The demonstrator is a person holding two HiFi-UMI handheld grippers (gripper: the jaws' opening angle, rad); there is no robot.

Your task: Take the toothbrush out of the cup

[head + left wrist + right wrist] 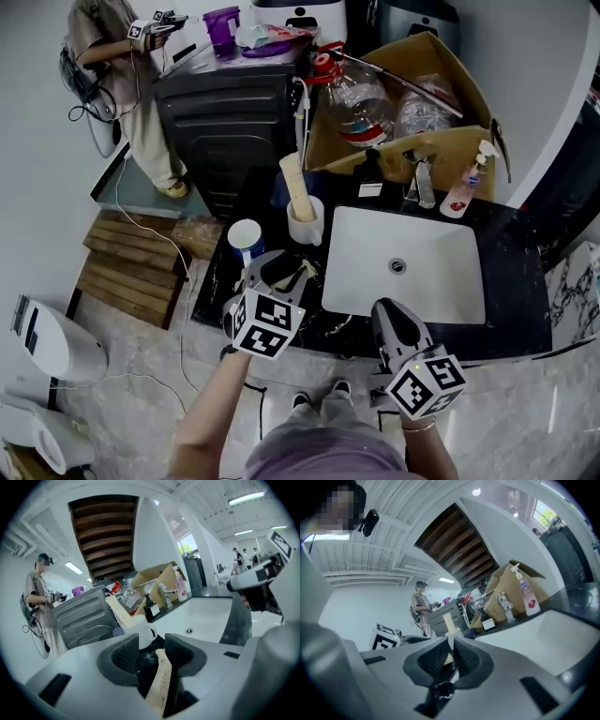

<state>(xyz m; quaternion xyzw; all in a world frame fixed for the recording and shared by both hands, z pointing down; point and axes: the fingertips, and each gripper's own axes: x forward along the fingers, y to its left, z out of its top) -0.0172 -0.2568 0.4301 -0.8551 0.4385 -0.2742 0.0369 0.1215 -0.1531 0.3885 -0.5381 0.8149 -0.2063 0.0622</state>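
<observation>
A white cup [317,227] stands on the black counter left of the sink, with a tall beige toothbrush pack [296,187] upright in it. A second beige toothbrush pack [302,275] lies flat on the counter in front of the cup. My left gripper [281,274] hovers just above that pack. In the left gripper view my left gripper [152,651] is open, the pack [161,684] runs loose between the pads, and the cup [144,632] is straight ahead. My right gripper [389,317] hangs over the sink's front edge, its pads [459,658] together, holding nothing.
The white sink basin [412,272] fills the counter's middle, with a tap [422,180] and a soap bottle [464,192] behind it. A blue-and-white cup [246,236] sits left of the white one. A cardboard box [441,66] and a black cabinet [225,112] stand behind. A person [122,56] stands far left.
</observation>
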